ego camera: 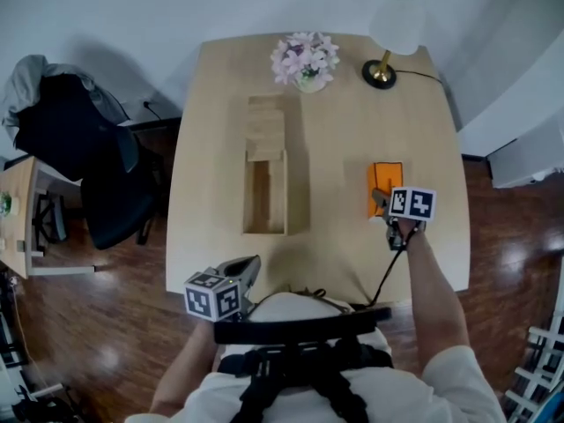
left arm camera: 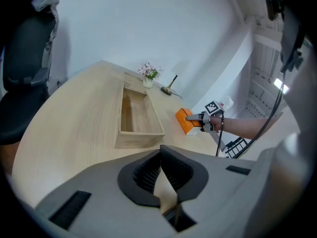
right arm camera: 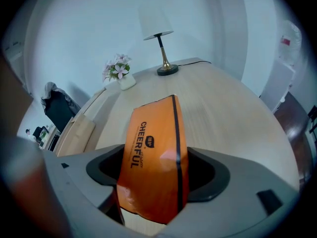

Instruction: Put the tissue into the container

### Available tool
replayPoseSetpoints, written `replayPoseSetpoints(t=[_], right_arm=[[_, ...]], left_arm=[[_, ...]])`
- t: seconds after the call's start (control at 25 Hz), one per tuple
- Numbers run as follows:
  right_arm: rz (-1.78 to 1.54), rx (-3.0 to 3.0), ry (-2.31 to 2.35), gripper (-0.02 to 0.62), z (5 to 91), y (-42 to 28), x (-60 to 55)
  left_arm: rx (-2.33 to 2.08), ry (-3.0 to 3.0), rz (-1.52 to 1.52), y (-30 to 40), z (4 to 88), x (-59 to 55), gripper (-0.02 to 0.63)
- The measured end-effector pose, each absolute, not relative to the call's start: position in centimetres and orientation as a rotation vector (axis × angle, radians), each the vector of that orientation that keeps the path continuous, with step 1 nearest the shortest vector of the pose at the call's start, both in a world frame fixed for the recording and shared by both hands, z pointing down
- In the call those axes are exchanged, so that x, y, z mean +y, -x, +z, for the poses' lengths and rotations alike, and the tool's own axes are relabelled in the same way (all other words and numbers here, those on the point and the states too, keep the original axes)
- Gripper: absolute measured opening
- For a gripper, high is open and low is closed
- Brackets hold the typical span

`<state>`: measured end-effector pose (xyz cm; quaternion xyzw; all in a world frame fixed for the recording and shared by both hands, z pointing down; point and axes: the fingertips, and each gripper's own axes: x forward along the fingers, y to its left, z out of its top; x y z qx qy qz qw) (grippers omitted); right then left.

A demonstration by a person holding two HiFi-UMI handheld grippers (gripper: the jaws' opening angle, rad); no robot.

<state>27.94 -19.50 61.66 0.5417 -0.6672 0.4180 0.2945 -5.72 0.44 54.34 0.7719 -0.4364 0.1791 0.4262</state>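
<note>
— Where is the tissue (ego camera: 385, 186) sitting?

— It is lying on the table (ego camera: 211, 148), right of centre in the head view, well apart from the box (ego camera: 247, 196).

— Is the right gripper (ego camera: 381, 199) gripping it?

— Yes. Its jaws are standing wide and pressing on both sides of the orange pack's near end, which is filling the gap between them in the right gripper view.

— And the left gripper (left arm camera: 161, 172)?

— It is hovering at the table's near edge, lower left in the head view, with its jaws closed together and holding nothing.

— What is the box doing?

— It is lying open and empty at the centre of the table, running lengthwise up the frame.

— Anything else?

— Flowers (ego camera: 305, 58) and a lamp (ego camera: 382, 73) are standing along the top edge of the table.
</note>
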Motion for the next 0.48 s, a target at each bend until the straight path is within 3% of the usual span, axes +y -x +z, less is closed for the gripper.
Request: replayPoseSetpoints(t=[0.48], right_arm=[[1.198, -1.798, -1.478, 0.364, 60.4, -27.6, -18.0]], left_arm=[[-1.079, -1.976, 0.406, 5.2, 52.9, 0.4, 0.003]])
